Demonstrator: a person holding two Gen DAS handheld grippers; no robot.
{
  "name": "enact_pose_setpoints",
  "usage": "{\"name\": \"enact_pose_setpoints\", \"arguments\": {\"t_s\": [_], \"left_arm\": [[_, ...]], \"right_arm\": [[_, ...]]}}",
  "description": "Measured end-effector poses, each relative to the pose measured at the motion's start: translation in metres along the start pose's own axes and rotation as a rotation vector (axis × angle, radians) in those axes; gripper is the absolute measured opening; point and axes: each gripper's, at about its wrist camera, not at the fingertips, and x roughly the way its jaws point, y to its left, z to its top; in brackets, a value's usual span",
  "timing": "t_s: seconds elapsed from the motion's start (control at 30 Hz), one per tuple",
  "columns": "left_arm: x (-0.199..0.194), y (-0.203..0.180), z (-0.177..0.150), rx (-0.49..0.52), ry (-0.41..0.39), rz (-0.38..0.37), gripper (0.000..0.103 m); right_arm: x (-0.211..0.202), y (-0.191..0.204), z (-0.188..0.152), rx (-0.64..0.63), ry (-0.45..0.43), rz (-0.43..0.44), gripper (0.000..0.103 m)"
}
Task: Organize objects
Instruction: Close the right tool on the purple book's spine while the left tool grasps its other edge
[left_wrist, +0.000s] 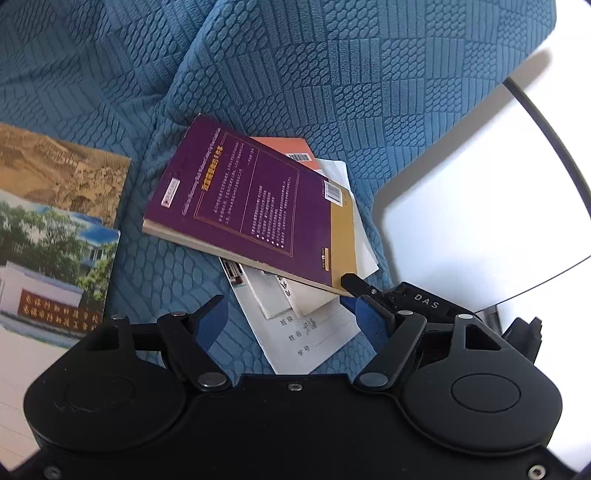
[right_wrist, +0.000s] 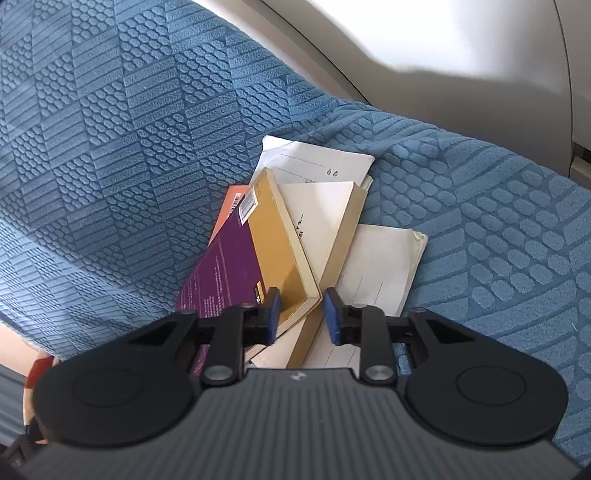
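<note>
Here, a heap of books and papers lay on a blue couch cover of thick fabric, embossed in blocks of ribs and oval pebbles. Topmost was a purple book, a glossy paperback with a mustard band along one edge, a barcode sticker and cream page edges; it lay tilted, one corner lifted off the sheets below. Under it showed an orange book and several thin white paper booklets, flat and printed with ruled lines. To the side, apart from the heap, lay two picture-covered books, one sandy brown, one with trees and a building.

The left gripper, matte black with ribbed blue pads, stood with its jaws wide apart above the white booklets, gripping nothing. The right gripper had its jaws drawn close either side of the raised corner of the purple book; the left pad lay against the cover, a narrow gap showing at the right pad.
</note>
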Motion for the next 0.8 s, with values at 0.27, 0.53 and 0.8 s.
{"name": "enact_pose_setpoints", "arguments": {"t_s": [0.27, 0.53, 0.8], "left_arm": [[0.000, 0.000, -0.012, -0.035, 0.022, -0.039, 0.074], [0.015, 0.022, -0.011, -0.227, 0.054, -0.178, 0.074], [0.048, 0.057, -0.017, -0.500, 0.094, -0.283, 0.069]], "right_arm": [[-0.016, -0.002, -0.005, -0.001, 0.030, 0.072, 0.014], [-0.031, 0.005, -0.021, -0.022, 0.098, 0.115, 0.013], [-0.043, -0.006, -0.033, 0.032, 0.153, 0.162, 0.013]]}}
